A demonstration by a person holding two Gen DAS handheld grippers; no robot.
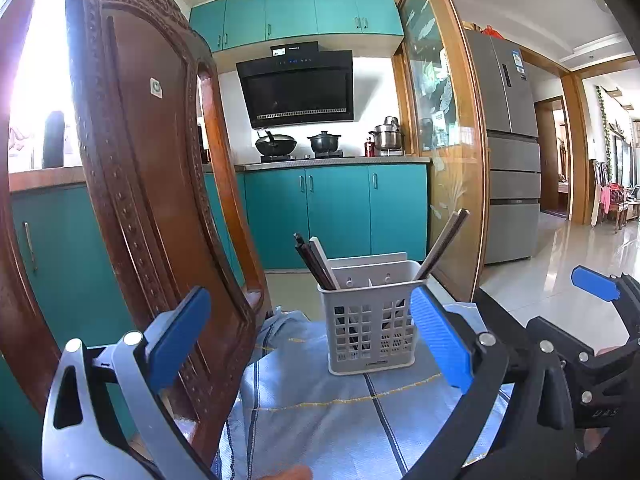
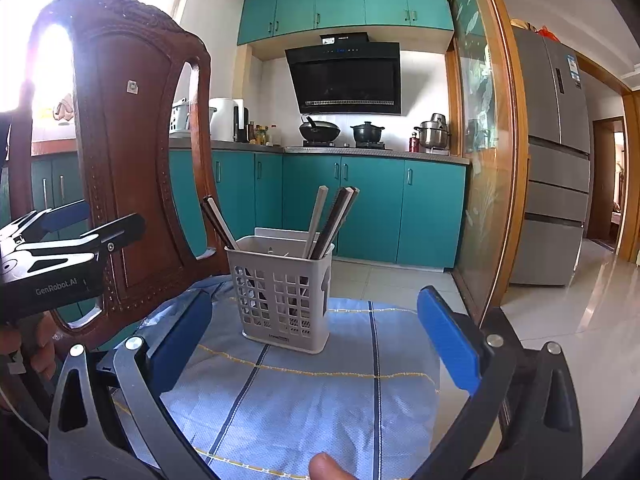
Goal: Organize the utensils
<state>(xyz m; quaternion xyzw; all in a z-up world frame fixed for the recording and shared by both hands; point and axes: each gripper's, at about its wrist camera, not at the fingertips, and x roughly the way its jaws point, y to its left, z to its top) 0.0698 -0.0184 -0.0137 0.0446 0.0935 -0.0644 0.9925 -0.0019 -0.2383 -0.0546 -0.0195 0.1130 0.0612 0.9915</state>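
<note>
A carved wooden chair (image 1: pixel 132 184) fills my left side, its back rising beside the blue checked cloth (image 1: pixel 320 408) that covers the surface in front of me. On that cloth stands the grey holder (image 1: pixel 370 316), upright, its slotted walls facing me. Chopsticks (image 1: pixel 314 260) lean out of it: a dark bundle with one pale stick at one corner, and another pair (image 1: pixel 444 242) tilted the opposite way at the far corner. My left gripper (image 1: pixel 310 340) hangs low over the cloth with its blue pads spread wide, nothing between them; the holder sits beyond the tips, apart from both pads. My right gripper (image 2: pixel 316 336) is likewise spread wide and empty, with the holder ahead of it and untouched. A fingertip (image 2: pixel 326 466) shows at the bottom edge of the right view.
</note>
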